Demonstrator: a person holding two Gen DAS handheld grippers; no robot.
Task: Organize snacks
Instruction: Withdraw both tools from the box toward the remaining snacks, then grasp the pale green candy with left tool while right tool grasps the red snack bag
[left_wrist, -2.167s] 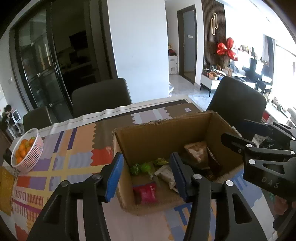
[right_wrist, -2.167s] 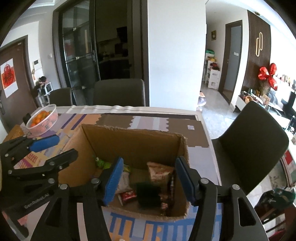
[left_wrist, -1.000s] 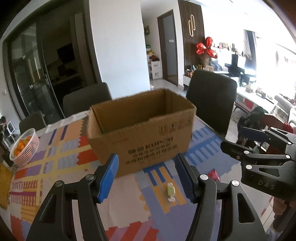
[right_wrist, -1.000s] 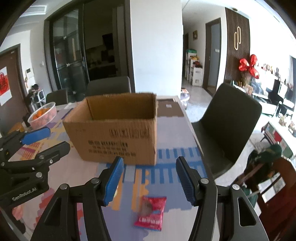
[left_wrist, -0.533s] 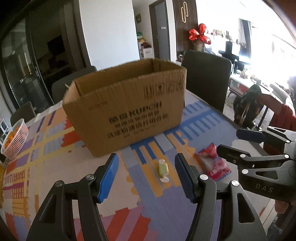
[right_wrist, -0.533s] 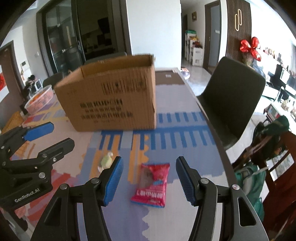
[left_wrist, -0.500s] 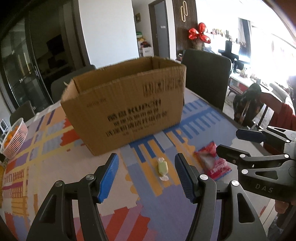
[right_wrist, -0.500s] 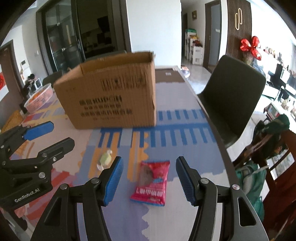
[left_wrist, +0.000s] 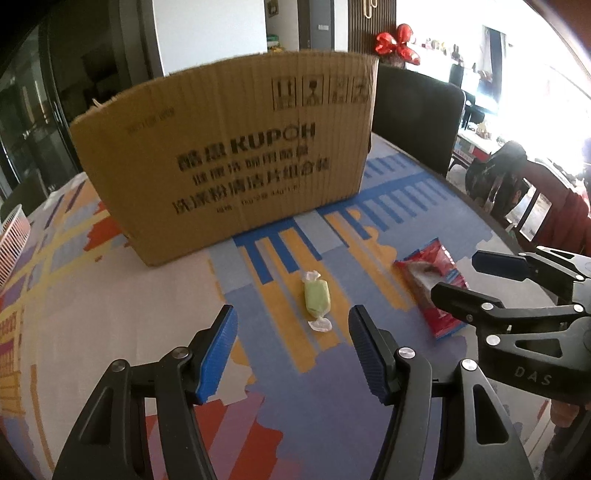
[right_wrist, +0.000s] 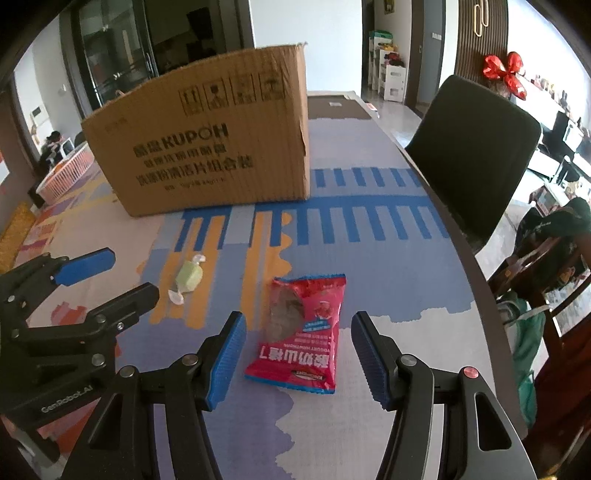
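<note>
A brown cardboard box (left_wrist: 229, 158) stands on the patterned tablecloth; it also shows in the right wrist view (right_wrist: 207, 144). A green wrapped candy (left_wrist: 316, 299) lies in front of it, just ahead of my open, empty left gripper (left_wrist: 291, 354). The candy also shows in the right wrist view (right_wrist: 188, 277). A red snack packet (right_wrist: 301, 332) lies flat between the fingers of my open, empty right gripper (right_wrist: 299, 354). The packet also shows in the left wrist view (left_wrist: 430, 284), partly behind the right gripper (left_wrist: 469, 280). The box's inside is hidden.
A white basket (right_wrist: 66, 171) stands at the far left of the table. A dark chair (right_wrist: 476, 147) stands at the right table edge (right_wrist: 476, 266). A bag and wooden chair (right_wrist: 546, 258) sit beyond it on the right.
Both grippers have dropped from above the box and pulled back to low over the table. The candy and the red packet now lie close in front of the open fingers.
</note>
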